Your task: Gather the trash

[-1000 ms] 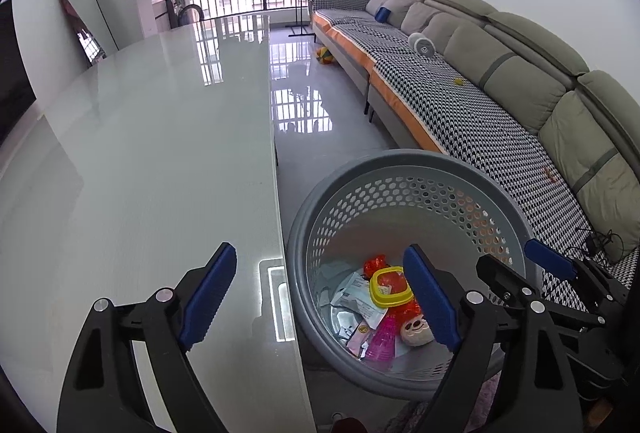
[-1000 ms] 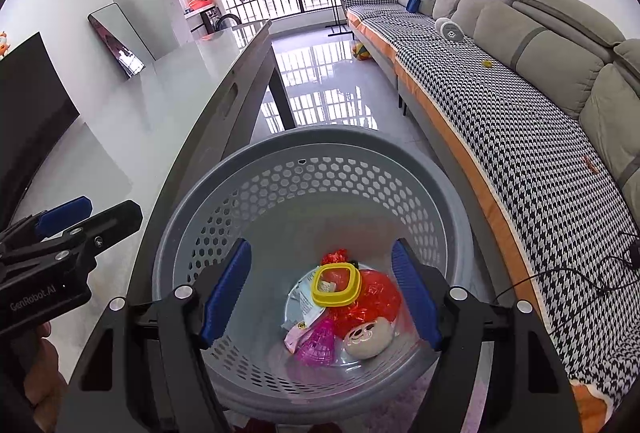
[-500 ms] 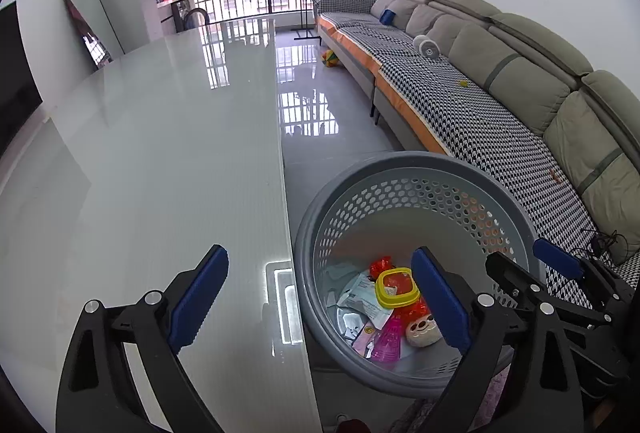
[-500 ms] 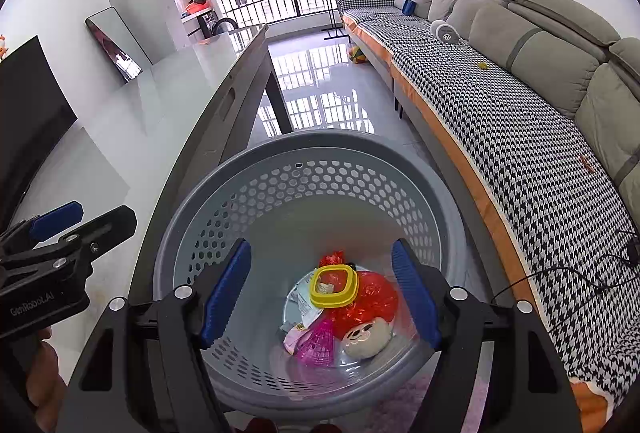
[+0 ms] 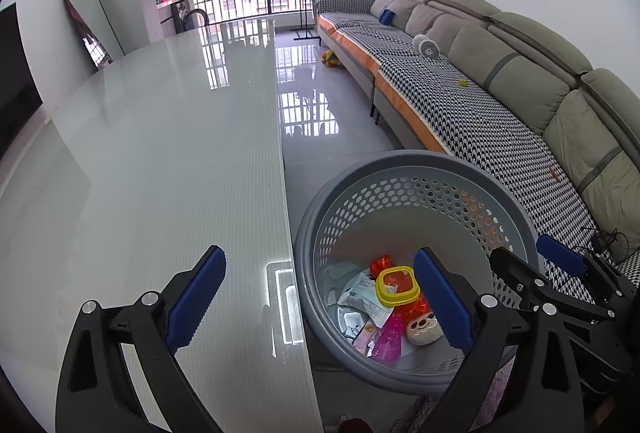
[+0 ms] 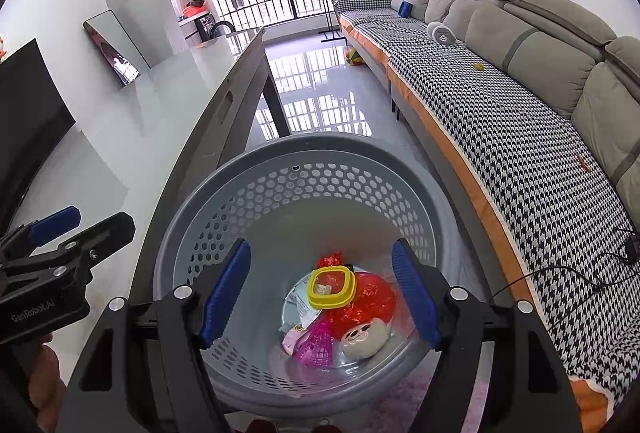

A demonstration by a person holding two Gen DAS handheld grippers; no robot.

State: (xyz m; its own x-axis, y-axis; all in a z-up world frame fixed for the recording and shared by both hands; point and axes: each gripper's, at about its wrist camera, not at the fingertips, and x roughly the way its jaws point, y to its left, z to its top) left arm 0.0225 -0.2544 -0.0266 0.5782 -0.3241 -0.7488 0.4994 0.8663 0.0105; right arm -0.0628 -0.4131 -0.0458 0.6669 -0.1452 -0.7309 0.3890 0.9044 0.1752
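My left gripper (image 5: 320,297) has just been spreading its blue fingers, nothing between them, across the glossy grey table's (image 5: 160,161) edge. My right gripper (image 6: 322,293) hangs parted and empty above the round grey perforated plastic basket (image 6: 280,153), where the trash (image 6: 340,309) lies at the bottom. The basket stands between table and houndstooth-covered sofa (image 6: 520,137); bare tiled floor (image 6: 316,101) beyond.

A grey sofa (image 5: 520,73) faces the glossy table (image 5: 140,153).
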